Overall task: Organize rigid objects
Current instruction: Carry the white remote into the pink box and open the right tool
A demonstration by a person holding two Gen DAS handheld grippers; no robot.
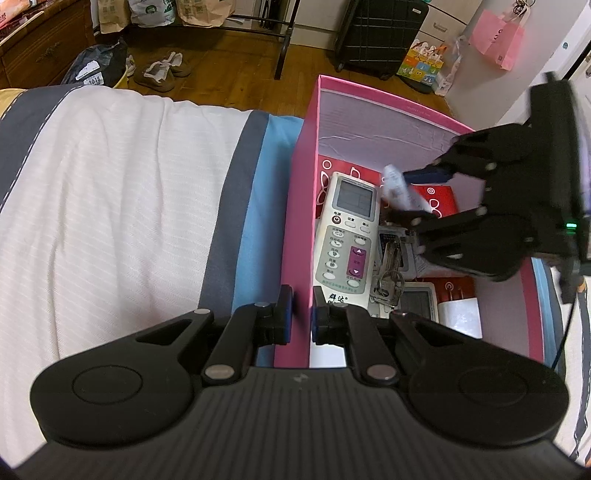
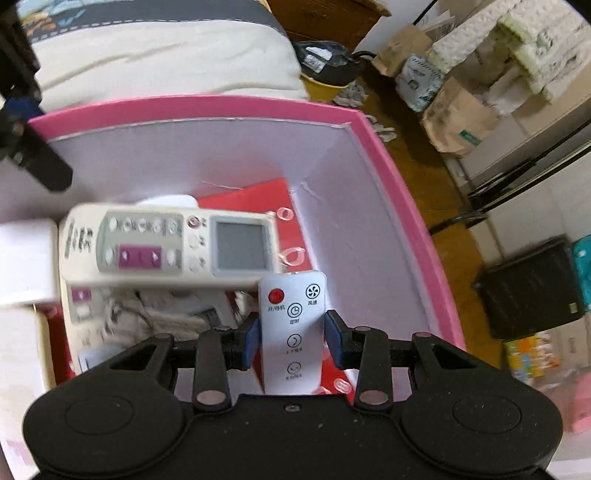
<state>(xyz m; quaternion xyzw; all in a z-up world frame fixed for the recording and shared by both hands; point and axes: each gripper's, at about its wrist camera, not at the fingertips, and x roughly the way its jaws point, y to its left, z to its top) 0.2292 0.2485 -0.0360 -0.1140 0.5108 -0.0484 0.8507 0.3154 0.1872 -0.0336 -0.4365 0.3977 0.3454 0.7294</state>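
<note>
A pink box [image 1: 308, 155] stands on the bed; it also shows in the right wrist view [image 2: 399, 177]. Inside lie a large white air-conditioner remote [image 1: 347, 240] [image 2: 170, 243], a bunch of keys [image 1: 388, 273], red cards and white items. My left gripper [image 1: 301, 314] is shut on the box's left wall near its front corner. My right gripper [image 2: 291, 334] is inside the box, shut on a small white fan remote [image 2: 293, 325] held just above the contents. The right gripper [image 1: 410, 199] with that remote [image 1: 400, 190] also shows in the left wrist view.
The striped bedspread [image 1: 129, 206] lies left of the box. Beyond the bed are the wooden floor, shoes [image 1: 162, 70], a dark suitcase [image 1: 380, 33], paper bags [image 2: 454, 118] and a pink bag [image 1: 496, 37].
</note>
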